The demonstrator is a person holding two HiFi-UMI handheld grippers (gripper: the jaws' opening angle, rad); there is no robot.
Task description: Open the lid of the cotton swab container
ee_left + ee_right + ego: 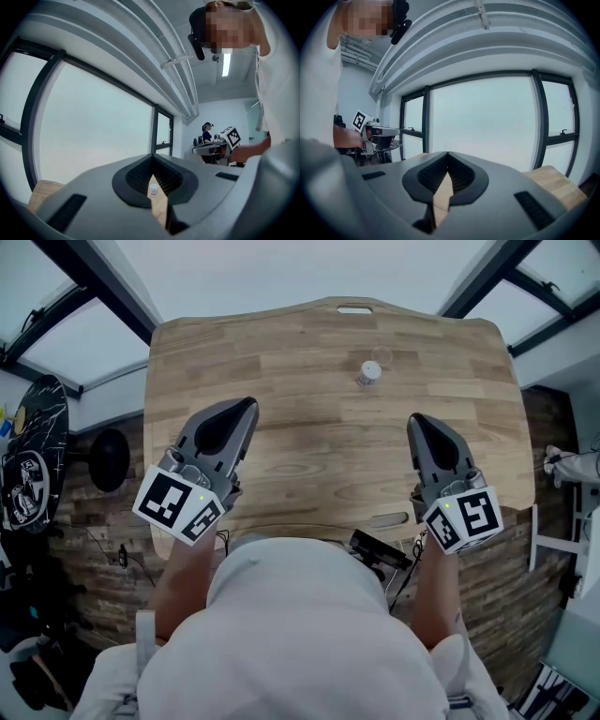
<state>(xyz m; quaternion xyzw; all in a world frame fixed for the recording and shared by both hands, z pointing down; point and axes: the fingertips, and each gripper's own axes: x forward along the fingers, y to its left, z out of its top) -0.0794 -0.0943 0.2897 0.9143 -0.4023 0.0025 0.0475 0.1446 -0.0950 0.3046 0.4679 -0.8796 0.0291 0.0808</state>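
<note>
Two grippers are held over the near half of the wooden table (281, 343), each with its fingers (138, 176) pressed together on nothing; the left gripper (246, 409) and the right gripper (417, 420) both point away from the person towards the far edge. The cotton swab container (368, 374) stands upright on the table, long axis vertical, well ahead of both. It lies beyond and left of the right gripper's tips and farther off to the right of the left one's, so the right hand looks the nearer, while the left gripper view shows it small through the slit ahead
</note>
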